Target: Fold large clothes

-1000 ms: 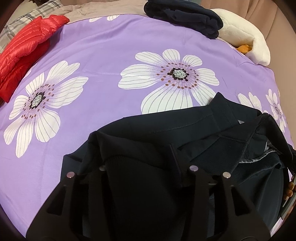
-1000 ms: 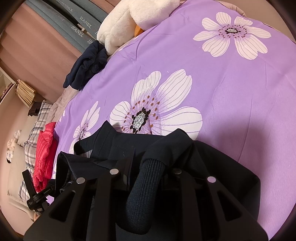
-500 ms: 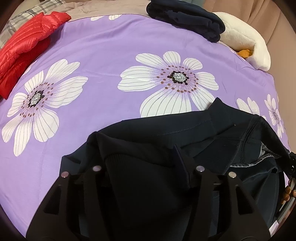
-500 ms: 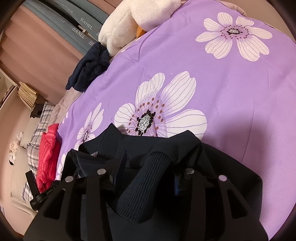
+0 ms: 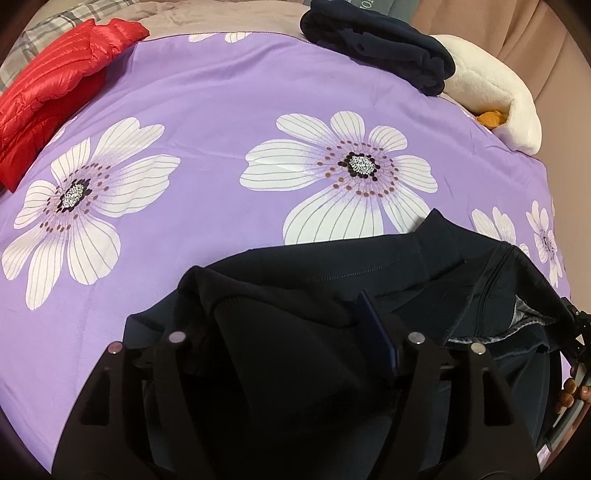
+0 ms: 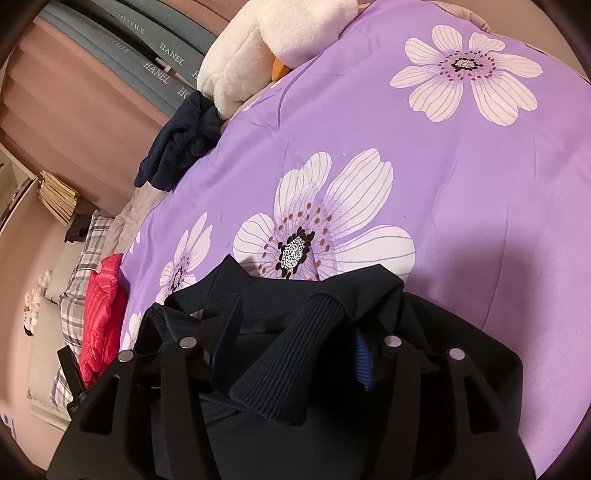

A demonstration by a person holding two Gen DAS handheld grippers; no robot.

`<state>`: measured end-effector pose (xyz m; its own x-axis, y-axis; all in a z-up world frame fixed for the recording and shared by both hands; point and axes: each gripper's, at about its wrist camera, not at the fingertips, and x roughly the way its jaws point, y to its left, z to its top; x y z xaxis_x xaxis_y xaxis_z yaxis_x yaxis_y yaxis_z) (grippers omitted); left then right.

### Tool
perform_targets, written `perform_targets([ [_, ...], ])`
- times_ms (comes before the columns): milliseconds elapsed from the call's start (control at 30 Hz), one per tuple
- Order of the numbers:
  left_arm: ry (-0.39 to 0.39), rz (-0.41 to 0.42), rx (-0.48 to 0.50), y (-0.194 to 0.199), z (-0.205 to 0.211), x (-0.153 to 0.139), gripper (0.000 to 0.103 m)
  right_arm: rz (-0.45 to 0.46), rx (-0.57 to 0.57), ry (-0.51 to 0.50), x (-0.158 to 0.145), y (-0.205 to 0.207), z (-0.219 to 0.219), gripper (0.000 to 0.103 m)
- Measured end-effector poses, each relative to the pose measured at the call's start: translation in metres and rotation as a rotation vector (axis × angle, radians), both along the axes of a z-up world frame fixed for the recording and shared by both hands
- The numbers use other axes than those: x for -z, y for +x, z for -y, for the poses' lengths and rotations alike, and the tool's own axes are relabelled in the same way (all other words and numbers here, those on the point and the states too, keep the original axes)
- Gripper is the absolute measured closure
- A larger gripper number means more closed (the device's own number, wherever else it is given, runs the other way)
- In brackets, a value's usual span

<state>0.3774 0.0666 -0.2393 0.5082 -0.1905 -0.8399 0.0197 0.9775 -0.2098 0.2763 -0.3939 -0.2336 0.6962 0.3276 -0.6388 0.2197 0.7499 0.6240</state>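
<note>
1. Garment first, left wrist view: a dark navy jacket (image 5: 332,280) lies bunched on the purple flowered bedspread (image 5: 207,110); a ribbed cuff (image 5: 266,325) of it sits between the fingers of the left gripper (image 5: 291,343); the jaws stand well apart and have just been opening; the blue pad of one finger (image 5: 380,339) rests beside the cloth, though whether it still presses I cannot tell, and the other finger is too dark to read.
2. Surface and room, same view: beyond the jacket a red puffer jacket (image 5: 55,92) lies at the bedspread's far left edge; a folded dark garment (image 5: 380,55) and a white plush toy (image 5: 495,96) sit at its far right edge; a grey plaid pillow (image 5: 44,29) shows past the red one.
3. Right wrist view: the right gripper (image 6: 295,347) straddles a ribbed sleeve end (image 6: 291,354) of the same jacket; its jaws are about half open and have just been opening; the cuff lies loose between the blue pads, a gap visible on each side.
4. Only the right wrist view shows, off the bedspread's far side, grey cushions (image 6: 155,62) printed with lettering and a stack of papers (image 6: 55,195); only the left wrist view shows the person's fingers (image 5: 569,391) at the jacket's right edge.
</note>
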Motion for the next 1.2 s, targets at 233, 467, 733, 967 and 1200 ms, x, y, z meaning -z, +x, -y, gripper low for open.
perform_targets([
  [233, -0.007, 0.014, -0.015, 0.002, -0.002, -0.006, 0.027, 0.019, 0.029, 0.023, -0.005, 0.0, 0.009, 0.039],
  [467, -0.026, 0.015, -0.024, 0.004, -0.004, -0.007, 0.027, 0.03, 0.05, 0.025, -0.008, -0.001, 0.014, 0.036],
  [733, -0.039, 0.028, -0.049, 0.006, -0.01, -0.014, 0.02, 0.034, 0.067, 0.037, -0.008, 0.001, 0.019, 0.036],
  [967, 0.017, 0.079, -0.088, 0.01, -0.019, -0.025, 0.011, 0.059, 0.105, 0.064, -0.01, 0.004, 0.026, 0.03],
  [1200, 0.018, 0.117, -0.163, 0.02, -0.039, -0.032, 0.008, 0.112, 0.206, 0.078, -0.024, 0.006, 0.046, 0.024],
])
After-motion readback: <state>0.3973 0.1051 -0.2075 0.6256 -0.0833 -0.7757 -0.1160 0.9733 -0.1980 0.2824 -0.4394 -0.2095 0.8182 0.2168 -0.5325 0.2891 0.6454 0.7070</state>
